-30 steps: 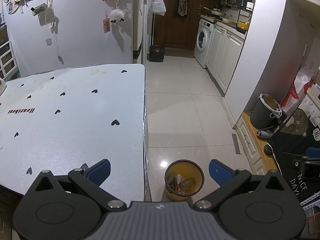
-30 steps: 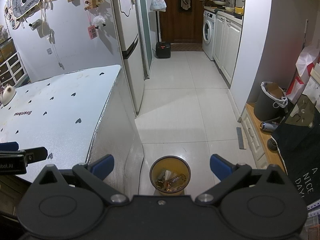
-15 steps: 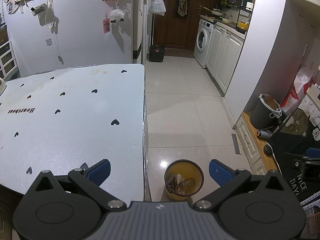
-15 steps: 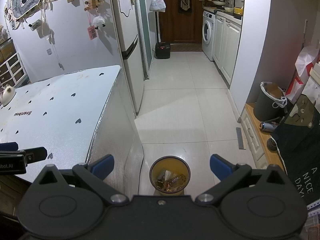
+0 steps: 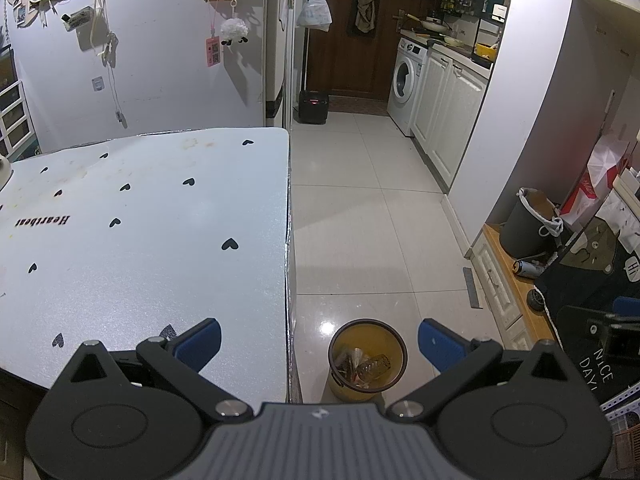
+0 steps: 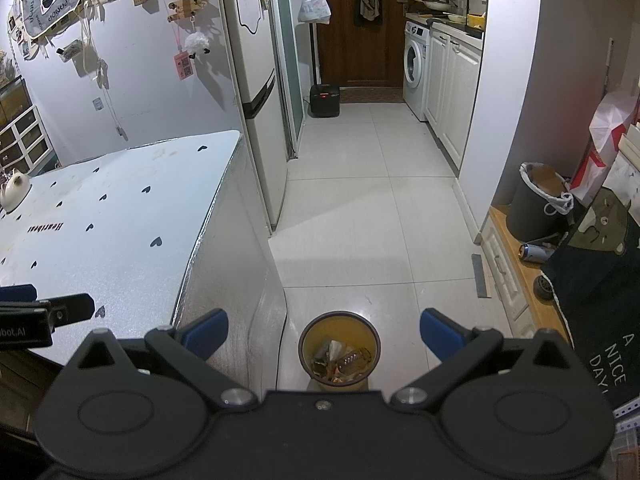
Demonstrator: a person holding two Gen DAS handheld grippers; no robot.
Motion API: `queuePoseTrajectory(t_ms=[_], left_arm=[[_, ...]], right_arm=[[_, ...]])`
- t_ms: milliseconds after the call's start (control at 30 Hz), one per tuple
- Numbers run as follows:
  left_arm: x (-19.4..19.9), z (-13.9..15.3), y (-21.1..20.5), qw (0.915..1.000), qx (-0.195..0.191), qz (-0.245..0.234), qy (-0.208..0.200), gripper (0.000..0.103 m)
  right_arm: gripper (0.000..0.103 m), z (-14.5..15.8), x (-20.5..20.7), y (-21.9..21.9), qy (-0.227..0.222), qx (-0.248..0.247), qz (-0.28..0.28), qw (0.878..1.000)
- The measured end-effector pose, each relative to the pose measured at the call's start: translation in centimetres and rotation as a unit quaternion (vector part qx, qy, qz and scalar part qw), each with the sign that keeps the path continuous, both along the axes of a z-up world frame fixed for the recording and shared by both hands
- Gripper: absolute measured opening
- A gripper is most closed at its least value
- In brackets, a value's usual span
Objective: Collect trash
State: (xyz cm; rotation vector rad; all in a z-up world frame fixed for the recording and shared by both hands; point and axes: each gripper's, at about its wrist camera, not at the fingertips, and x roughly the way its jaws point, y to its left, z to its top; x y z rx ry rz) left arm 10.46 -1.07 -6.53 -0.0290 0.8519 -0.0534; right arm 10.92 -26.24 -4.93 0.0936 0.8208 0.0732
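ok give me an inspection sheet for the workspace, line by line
surface: white heart-print table, faint stains near its far edge, a small white figurine at its far left.
job's things: yellow bin on the floor beside the table, holding crumpled wrappers.
clutter: grey lined bucket and a spray can lying on the wooden ledge at right.
grippers: left tongs open, empty; right tongs open, empty.
cables: a cord hanging on the wall.
surroundings: fridge, washing machine, tiled floor.
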Motion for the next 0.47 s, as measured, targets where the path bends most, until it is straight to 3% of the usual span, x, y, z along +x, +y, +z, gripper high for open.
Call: queuePoseTrajectory(t_ms=[467], left_arm=[[-0.14,0.05,-0.06,1.0,0.0,0.002,0.001,0.103]], right_arm=[[0.103,-0.01,0.03,0.17,0.0,0.001,0.001,1.0]])
